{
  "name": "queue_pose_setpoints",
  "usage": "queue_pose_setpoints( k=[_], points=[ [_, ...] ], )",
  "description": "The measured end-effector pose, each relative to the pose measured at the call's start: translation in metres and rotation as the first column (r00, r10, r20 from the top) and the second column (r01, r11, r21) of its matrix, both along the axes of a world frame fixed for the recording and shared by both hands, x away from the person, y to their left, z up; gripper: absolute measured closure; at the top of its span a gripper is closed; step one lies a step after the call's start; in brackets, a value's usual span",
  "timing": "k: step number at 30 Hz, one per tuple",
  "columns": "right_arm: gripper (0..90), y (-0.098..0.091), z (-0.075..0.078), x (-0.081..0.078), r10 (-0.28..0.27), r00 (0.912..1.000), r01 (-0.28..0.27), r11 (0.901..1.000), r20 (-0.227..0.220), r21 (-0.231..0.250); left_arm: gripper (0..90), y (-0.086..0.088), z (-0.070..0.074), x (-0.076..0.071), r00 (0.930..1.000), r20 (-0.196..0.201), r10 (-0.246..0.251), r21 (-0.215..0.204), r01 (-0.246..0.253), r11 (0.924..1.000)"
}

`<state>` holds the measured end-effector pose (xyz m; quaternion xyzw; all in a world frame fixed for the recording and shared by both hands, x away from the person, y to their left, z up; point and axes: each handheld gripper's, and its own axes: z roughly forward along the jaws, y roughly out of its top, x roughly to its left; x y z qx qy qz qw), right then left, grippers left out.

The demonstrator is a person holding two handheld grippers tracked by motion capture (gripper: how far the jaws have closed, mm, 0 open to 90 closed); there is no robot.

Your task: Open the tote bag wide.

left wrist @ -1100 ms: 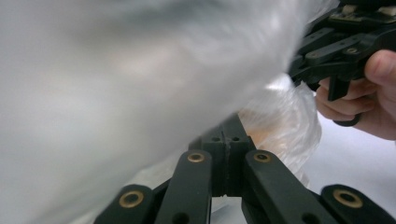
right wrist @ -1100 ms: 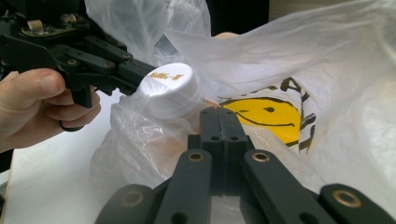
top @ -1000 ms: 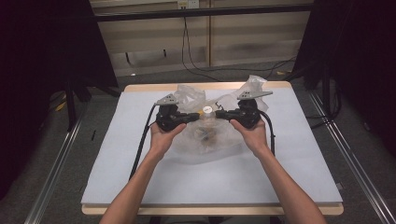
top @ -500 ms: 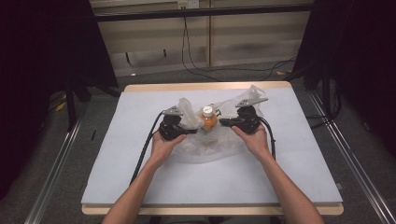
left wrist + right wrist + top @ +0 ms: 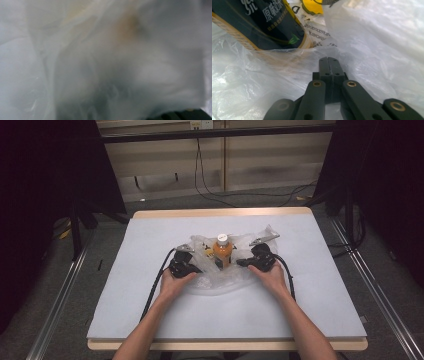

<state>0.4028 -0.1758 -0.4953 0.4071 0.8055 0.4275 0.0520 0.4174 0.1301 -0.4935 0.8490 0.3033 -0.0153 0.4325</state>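
Bottle (image 5: 222,252) stands upright in the clear bag (image 5: 220,279); right tool (image 5: 329,65) pinches bag film at 3 o'clock, left tool's (image 5: 192,268) grip unreadable.

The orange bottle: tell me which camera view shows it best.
The high view shows the orange bottle best: it stands upright with its white cap visible, in the clear plastic bag between the two grippers. The right gripper view catches part of its dark printed label, close up. The left gripper view gives a blurred orange tint through plastic.
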Motion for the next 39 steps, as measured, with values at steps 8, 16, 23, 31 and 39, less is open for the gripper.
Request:
queue_pose_setpoints(
  k=[8, 16, 23, 31, 39],
  points=[
    [90.0, -0.005, 0.004, -0.007, -0.047, 0.9987, 0.048, 0.9968, 0.016, -0.063, 90.0, 0.018, 0.005, -0.007, 0.9998, 0.017, -0.010, 0.052, 0.010, 0.9986],
    [90.0, -0.011, 0.004, -0.011, -0.071, 0.9970, 0.073, 0.9954, 0.031, -0.062, 90.0, 0.032, 0.002, -0.012, 1.0000, 0.006, -0.007, 0.015, 0.007, 0.9999],
    [90.0, -0.008, 0.022, -0.018, -0.043, 0.9963, 0.041, 0.9987, 0.074, 0.030, 90.0, 0.029, 0.015, -0.023, 0.9997, 0.026, -0.002, -0.047, 0.003, 0.9989],
    [90.0, -0.025, 0.054, -0.032, -0.061, 0.9883, 0.047, 0.9937, 0.139, 0.102, 90.0, 0.042, 0.047, -0.049, 0.9927, 0.116, -0.031, -0.106, 0.044, 0.9934],
    [90.0, -0.029, 0.088, -0.035, -0.063, 0.9763, 0.035, 0.9904, 0.207, 0.134, 90.0, 0.049, 0.079, -0.058, 0.9813, 0.191, -0.027, -0.191, 0.064, 0.9794]
  ],
)
